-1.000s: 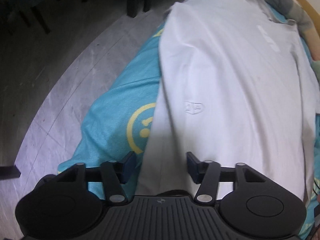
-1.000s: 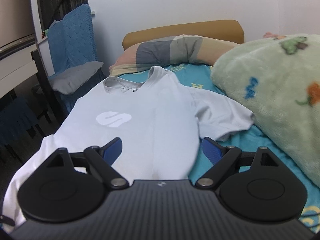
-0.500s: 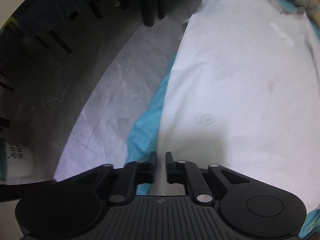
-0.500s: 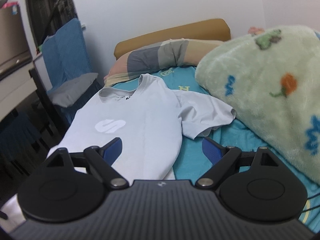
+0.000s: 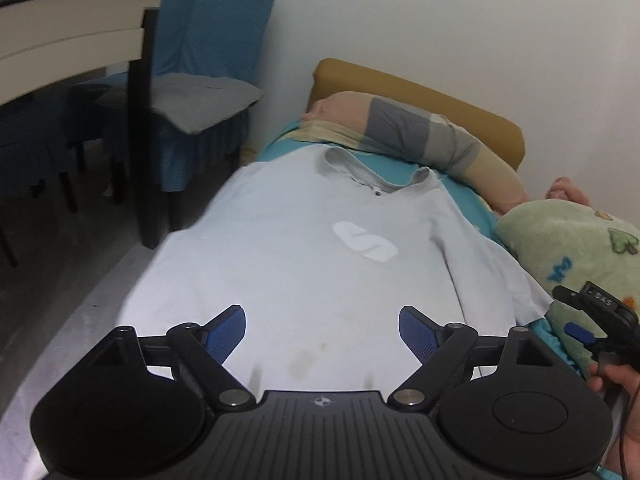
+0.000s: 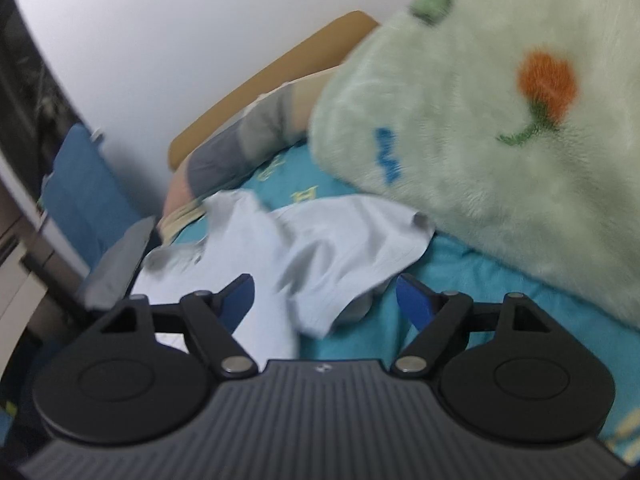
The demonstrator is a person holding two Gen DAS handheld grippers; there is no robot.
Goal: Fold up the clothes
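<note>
Pale grey-blue cotton T-shirt soft, light, limp: pinch short sleeve hem; left gripper jaws just sprung apart, right gripper narrowing slightly, both gaping, nothing clamped.

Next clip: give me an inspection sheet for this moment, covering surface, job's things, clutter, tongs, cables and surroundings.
Surface: bed with teal sheet.
Job's things: pale T-shirt spread flat, collar toward the headboard; its sleeve lies rumpled on the sheet.
Clutter: green blanket bunched beside the sleeve; striped pillow at the head.
Tongs: left tongs open over the shirt's lower part, jaws just opened, nothing gripped; right tongs open, jaws just narrowed slightly, sleeve edge between them, not pinched.
Cables: thin dark cord by the hand.
Surroundings: white wall, brown headboard, blue-covered chair.
</note>
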